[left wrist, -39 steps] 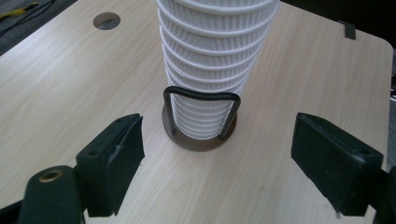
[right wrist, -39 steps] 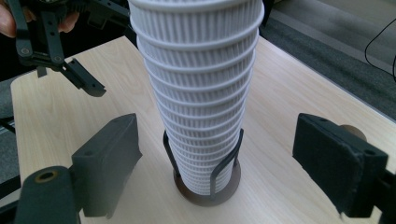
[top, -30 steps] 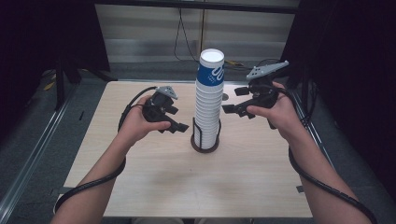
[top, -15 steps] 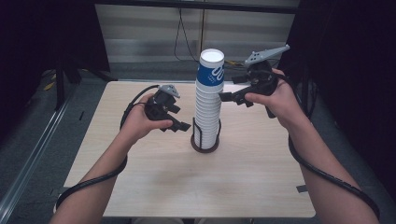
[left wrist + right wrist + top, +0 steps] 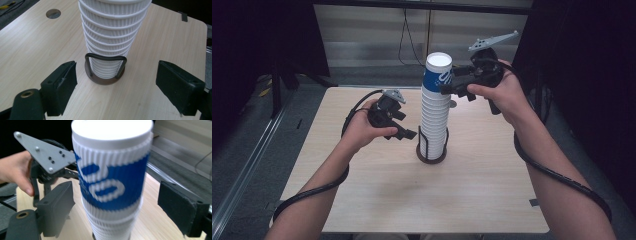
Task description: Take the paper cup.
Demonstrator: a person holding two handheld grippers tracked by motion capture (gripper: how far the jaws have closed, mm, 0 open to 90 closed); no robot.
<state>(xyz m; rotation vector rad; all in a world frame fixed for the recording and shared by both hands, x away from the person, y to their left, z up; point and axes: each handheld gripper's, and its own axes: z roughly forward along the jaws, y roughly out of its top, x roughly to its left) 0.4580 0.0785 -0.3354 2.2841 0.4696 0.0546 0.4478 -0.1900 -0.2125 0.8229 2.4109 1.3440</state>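
Step in hand: lining up to pull the top cup off the stack. The cup stack [image 5: 435, 112] stands upright in a wire holder [image 5: 431, 150] near the middle of the table [image 5: 377, 200], inverted ribbed white cups nested one over another. The top cup [image 5: 438, 75] carries a blue printed sleeve and sits at the peak of the stack.

Right tongs [image 5: 451, 82] are up at the level of that top cup, just beside its right flank in the high view. In the right gripper view the jaws stand wide open, 1 on each side of the blue cup [image 5: 112, 182], with a clear gap on both sides; nothing is held.

Left tongs [image 5: 408, 134] sit low by the base of the stack, left of the holder. In the left gripper view the jaws are spread wide, the holder [image 5: 106, 71] and lowest cups ahead between them, no contact, nothing gripped.

Judgement: approach stage, no grasp yet. Next move likely calls for the right tongs to close on the blue cup's wall and lift straight up, while the left tongs close on the lower stack or holder to brace it. Risk: 2 cups coming off together, or the tall stack tipping.
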